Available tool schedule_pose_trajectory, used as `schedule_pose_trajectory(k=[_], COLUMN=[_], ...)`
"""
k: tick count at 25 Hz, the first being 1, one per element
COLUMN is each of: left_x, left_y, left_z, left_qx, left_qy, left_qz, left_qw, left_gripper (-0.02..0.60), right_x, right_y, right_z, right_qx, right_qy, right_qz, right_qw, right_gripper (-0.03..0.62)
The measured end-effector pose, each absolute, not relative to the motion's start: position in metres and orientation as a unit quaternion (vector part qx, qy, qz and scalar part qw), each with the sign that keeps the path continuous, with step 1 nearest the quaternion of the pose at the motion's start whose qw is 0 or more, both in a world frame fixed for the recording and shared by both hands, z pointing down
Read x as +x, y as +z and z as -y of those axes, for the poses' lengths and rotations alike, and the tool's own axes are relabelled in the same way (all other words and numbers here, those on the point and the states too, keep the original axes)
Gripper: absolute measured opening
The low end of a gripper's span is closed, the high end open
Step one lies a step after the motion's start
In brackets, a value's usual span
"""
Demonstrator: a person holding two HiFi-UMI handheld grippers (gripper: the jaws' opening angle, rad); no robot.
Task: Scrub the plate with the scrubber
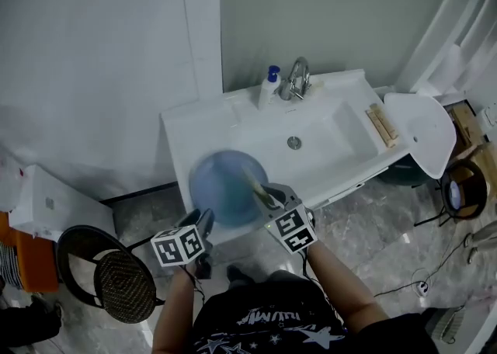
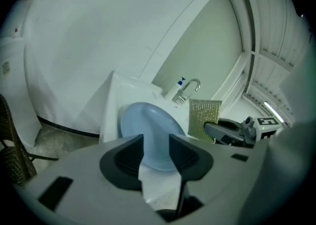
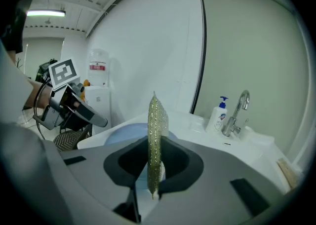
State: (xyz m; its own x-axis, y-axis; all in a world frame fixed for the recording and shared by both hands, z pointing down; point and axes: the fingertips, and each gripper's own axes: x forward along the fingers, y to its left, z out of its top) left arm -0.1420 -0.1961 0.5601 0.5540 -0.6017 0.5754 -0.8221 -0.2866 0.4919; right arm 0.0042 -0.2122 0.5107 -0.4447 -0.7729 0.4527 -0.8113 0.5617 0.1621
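At the front left of the white counter [image 1: 180,123], left of the basin [image 1: 311,131], sits the round blue plate [image 1: 221,189], face up. Over its right part hangs the scrubber [image 3: 154,120], a thin rectangular pad of glittery green-gold mesh. Its long axis runs along the jaws of the right gripper [image 3: 154,144] and points out past their tips, toward the wall behind the counter. In the right gripper view it stands edge-on and upright, while the left gripper view shows its flat face. Those jaws are clenched on the pad's lower end, one on each flat side. Whether the pad's free end touches the plate cannot be told.

The left gripper [image 2: 156,140] is at the plate's near left rim. Its jaws stand apart, with the plate's near edge showing in the gap between them; no view shows the pads pressing on it.

Beside the tap [image 1: 297,77] stands a white soap bottle [image 1: 269,87] with a blue pump; its label is too small to read. White lettering on the person's black shirt [image 1: 264,317] is also illegible.
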Motion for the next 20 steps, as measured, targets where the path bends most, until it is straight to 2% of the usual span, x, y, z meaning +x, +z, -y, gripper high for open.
schedule_pose_trajectory(k=[5, 14, 20], left_x=[-0.13, -0.098, -0.078], left_y=[0.55, 0.534, 0.531], left_z=[0.183, 0.131, 0.087], left_qx=[0.799, 0.797, 0.798], left_qy=[0.135, 0.122, 0.102], left_qz=[0.454, 0.483, 0.486], left_qw=[0.369, 0.341, 0.342], left_gripper=[0.121, 0.048, 0.037], right_x=[0.012, 0.048, 0.059], right_y=[0.497, 0.501, 0.503], right_z=[0.197, 0.138, 0.091], right_qx=[0.466, 0.457, 0.437], right_qy=[0.026, 0.039, 0.041], right_qz=[0.861, 0.866, 0.877], right_qw=[0.204, 0.199, 0.196], right_gripper=[0.072, 0.072, 0.072])
